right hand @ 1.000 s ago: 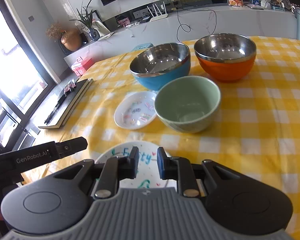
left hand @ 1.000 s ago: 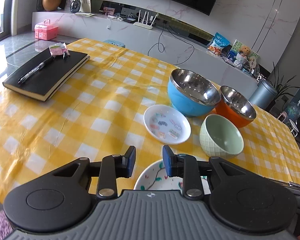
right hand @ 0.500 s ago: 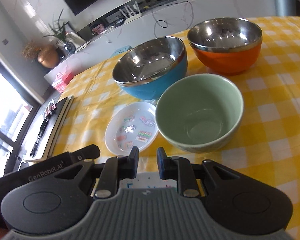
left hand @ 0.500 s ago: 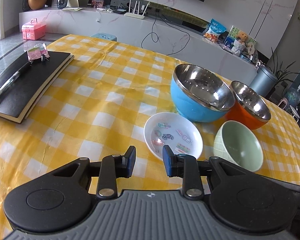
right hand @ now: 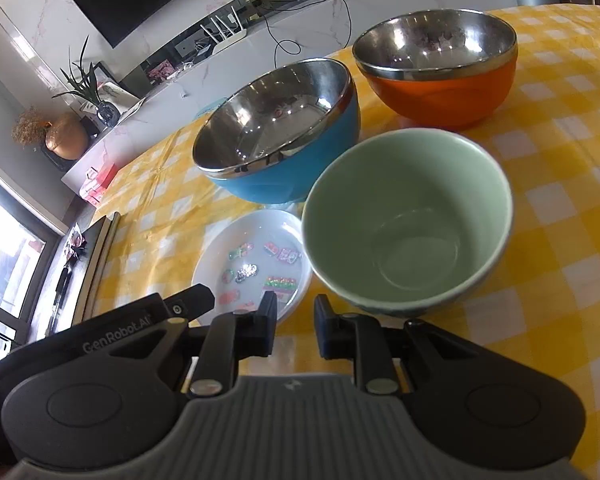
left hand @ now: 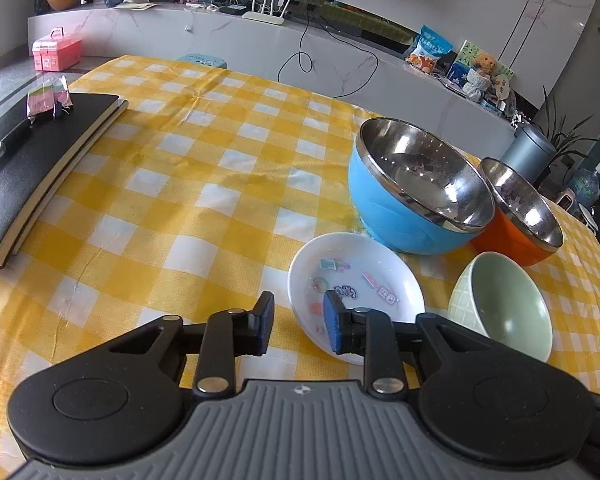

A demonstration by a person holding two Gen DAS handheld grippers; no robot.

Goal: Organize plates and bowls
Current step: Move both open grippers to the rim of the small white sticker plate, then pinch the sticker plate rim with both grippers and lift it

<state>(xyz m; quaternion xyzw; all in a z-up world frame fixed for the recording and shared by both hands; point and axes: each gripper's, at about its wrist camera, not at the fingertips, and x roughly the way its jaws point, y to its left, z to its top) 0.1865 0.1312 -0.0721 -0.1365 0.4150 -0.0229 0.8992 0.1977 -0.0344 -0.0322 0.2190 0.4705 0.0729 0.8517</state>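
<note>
A second ago a big white plate with writing on it lay right under my fingers. Now I cannot see it, and both my grippers have moved closer to the bowls.

My left gripper (left hand: 298, 328) hangs over the near edge of the small white plate (left hand: 356, 280). Its fingers are apart and hold nothing. One finger sits over the plate, the other over the yellow checked table (left hand: 180, 200).

My right gripper (right hand: 295, 330) is just in front of the green bowl (right hand: 408, 220). Its fingers are apart too, with nothing between them.

The small white plate has little colored stickers in it. The green bowl has nothing in it. It stands just beside the plate.

Behind them is the blue bowl (right hand: 280, 140), shiny metal inside, with nothing in it. The orange bowl (right hand: 440, 72) is next to it, also shiny and with nothing inside. In the left view they look like they touch.

A black notebook (left hand: 32, 172) lies far off on the left side of the table, with a pen (left hand: 0, 152) on top.
</note>
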